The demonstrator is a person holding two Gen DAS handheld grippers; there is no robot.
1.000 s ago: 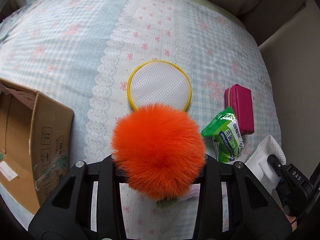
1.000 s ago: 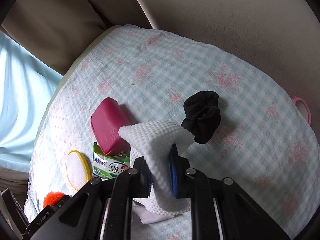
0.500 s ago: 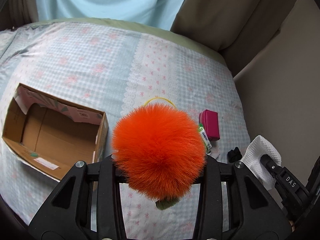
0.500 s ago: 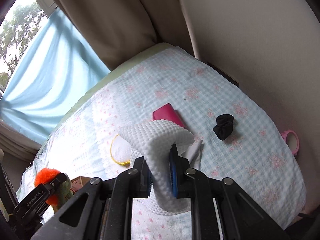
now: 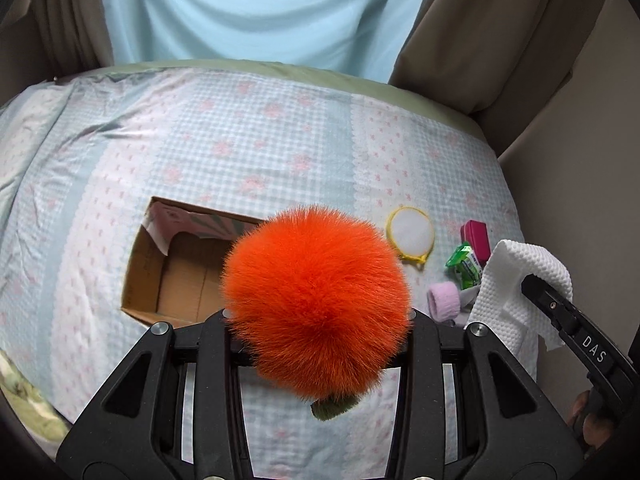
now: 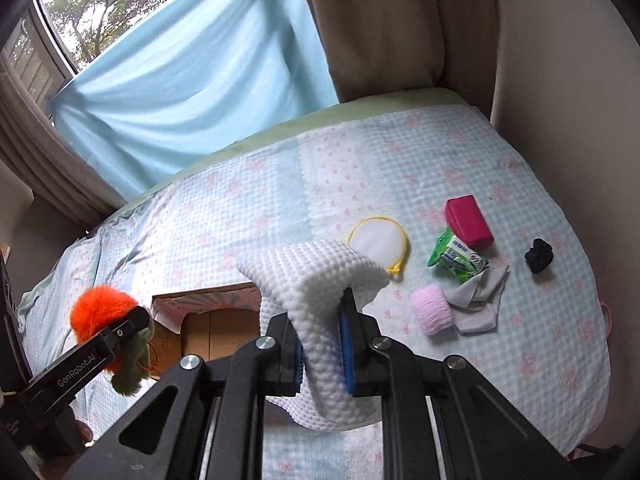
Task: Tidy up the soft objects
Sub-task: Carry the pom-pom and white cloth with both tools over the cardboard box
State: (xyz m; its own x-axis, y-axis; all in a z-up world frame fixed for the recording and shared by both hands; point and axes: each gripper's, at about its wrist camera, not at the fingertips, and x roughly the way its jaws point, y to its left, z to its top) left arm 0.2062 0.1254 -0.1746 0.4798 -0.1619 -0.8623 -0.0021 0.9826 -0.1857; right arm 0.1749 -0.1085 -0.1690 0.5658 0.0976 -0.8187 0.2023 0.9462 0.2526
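My left gripper (image 5: 316, 320) is shut on an orange fluffy pom-pom (image 5: 316, 300) with a green tuft below it, held high above the bed; it also shows in the right wrist view (image 6: 102, 312). My right gripper (image 6: 322, 344) is shut on a white textured cloth (image 6: 316, 280), which also shows in the left wrist view (image 5: 516, 280). An open cardboard box (image 5: 176, 276) lies on the bed below and left of the pom-pom; in the right wrist view the box (image 6: 216, 320) sits behind the cloth.
On the bed's right lie a yellow-rimmed white disc (image 6: 378, 242), a magenta pouch (image 6: 468, 222), a green wipes pack (image 6: 458, 256), a pink roll (image 6: 432, 308), a grey cloth (image 6: 480, 300) and a black scrunchie (image 6: 539, 255). Curtains and a wall bound the bed.
Both grippers have risen well above the bed with their loads and swung left, bringing the cardboard box under view. The objects on the bed look smaller.
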